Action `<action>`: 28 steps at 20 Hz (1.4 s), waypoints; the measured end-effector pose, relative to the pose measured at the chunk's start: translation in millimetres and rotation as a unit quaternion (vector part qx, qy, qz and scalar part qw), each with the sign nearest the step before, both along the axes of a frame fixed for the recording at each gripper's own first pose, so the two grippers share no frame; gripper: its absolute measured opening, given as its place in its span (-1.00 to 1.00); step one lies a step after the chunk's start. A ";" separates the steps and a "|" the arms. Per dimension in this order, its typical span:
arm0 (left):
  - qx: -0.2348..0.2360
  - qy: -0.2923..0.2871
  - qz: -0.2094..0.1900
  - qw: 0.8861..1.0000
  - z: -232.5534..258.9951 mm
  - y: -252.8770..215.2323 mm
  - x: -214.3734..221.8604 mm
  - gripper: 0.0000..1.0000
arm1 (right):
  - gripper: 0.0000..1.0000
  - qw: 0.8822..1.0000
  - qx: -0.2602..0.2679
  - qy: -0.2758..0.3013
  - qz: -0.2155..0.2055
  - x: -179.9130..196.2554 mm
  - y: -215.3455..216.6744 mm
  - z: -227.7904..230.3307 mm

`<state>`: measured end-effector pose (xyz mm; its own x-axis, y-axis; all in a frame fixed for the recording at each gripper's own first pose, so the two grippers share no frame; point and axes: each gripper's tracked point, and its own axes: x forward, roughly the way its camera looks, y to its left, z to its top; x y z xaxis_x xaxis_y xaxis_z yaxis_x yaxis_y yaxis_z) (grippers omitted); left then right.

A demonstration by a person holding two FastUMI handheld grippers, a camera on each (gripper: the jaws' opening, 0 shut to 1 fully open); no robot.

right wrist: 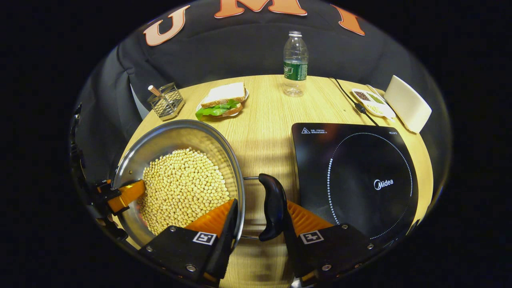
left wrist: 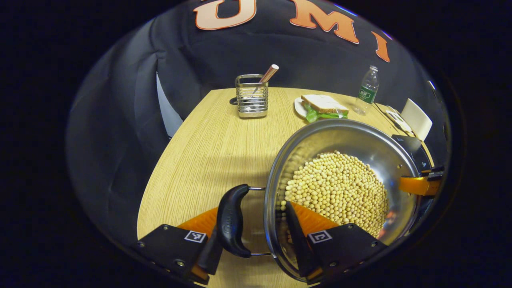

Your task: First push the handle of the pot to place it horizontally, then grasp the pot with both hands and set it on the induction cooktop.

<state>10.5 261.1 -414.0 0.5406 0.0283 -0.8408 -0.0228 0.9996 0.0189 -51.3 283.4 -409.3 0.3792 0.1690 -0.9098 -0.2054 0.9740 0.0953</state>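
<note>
Pot [right wrist: 160, 160]: a steel pot part-filled with pale round beans [right wrist: 182, 186]; it is seen over the wooden table [right wrist: 264, 132], just to the left of the induction cooktop [right wrist: 356, 180] in the right gripper view — whether its base is touching the table cannot be told.
Pot handles: one black handle [right wrist: 273, 208] lies between the pot rim and the cooktop; the opposite handle [left wrist: 231, 224] is on the far side from the cooktop.
Left gripper [left wrist: 260, 240]: its fingers are set around the pot's rim and handle on the side away from the cooktop, one finger inside the rim, one outside the handle; whether both press cannot be told.
Right gripper [right wrist: 259, 232]: placed likewise on the cooktop side — one finger inside the rim, the other beyond the handle; grip cannot be told.
Cooktop: black, flat on the table.
Beyond the cooktop: a water bottle [right wrist: 295, 64], a sandwich [right wrist: 222, 100] on a plate, a wire utensil holder [right wrist: 166, 100], a small dish [right wrist: 370, 102] and a white block [right wrist: 408, 102].
</note>
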 end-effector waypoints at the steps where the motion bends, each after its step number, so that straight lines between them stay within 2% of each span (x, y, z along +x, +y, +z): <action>1: -0.003 -0.002 0.005 1.000 2.8 0.6 0.5 0.50 | 0.23 1.000 -0.001 0.008 -0.003 -1.3 -0.3 0.9; 4: -0.002 -0.002 0.021 1.000 4.6 2.4 -1.3 0.34 | 0.07 0.999 0.010 0.042 -0.023 -4.8 1.5 0.2; 6: 0.000 -0.007 0.028 1.000 7.5 2.3 4.6 0.36 | -0.05 0.998 0.017 0.045 -0.028 -3.4 2.0 1.2; 7: 0.004 -0.010 0.030 0.999 9.8 3.2 9.9 0.34 | 0.02 0.998 0.022 0.048 -0.030 -1.2 2.5 1.9; 9: 0.014 -0.019 0.033 0.999 14.1 1.4 20.4 0.34 | 0.02 0.997 0.034 0.051 -0.035 3.8 1.5 6.1; 10: 0.019 -0.022 0.033 0.999 0.7 5.5 18.9 0.34 | 0.02 0.997 0.040 0.050 -0.036 6.9 0.8 8.4; 16: 0.017 -0.008 0.040 0.999 -5.9 -2.3 12.4 0.29 | -0.06 0.997 0.051 0.051 -0.031 10.4 3.0 8.9; 22: 0.024 -0.026 0.034 0.999 7.2 4.5 13.6 0.29 | -0.06 0.998 0.061 0.028 -0.019 16.5 3.4 10.0; 23: 0.023 -0.029 0.036 0.999 9.9 5.3 12.6 0.24 | -0.06 0.998 0.062 0.021 -0.016 17.0 2.4 11.0; 24: 0.022 -0.031 0.038 0.999 13.6 5.7 9.4 0.29 | -0.16 0.998 0.062 0.013 -0.012 19.2 1.3 13.4; 25: 0.022 -0.035 0.040 0.998 15.9 4.9 15.0 0.29 | -0.07 0.998 0.064 0.005 -0.011 19.0 1.7 13.2; 28: 0.025 -0.052 0.037 0.998 24.3 10.0 15.3 0.29 | -0.07 0.997 0.071 -0.014 -0.012 19.0 2.9 9.5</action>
<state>25.8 271.0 -389.7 0.6200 0.1109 -0.7767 -0.1002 0.9931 0.0618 -32.3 286.3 -399.8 0.4086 0.2867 -0.8665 -0.1873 0.9555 0.2279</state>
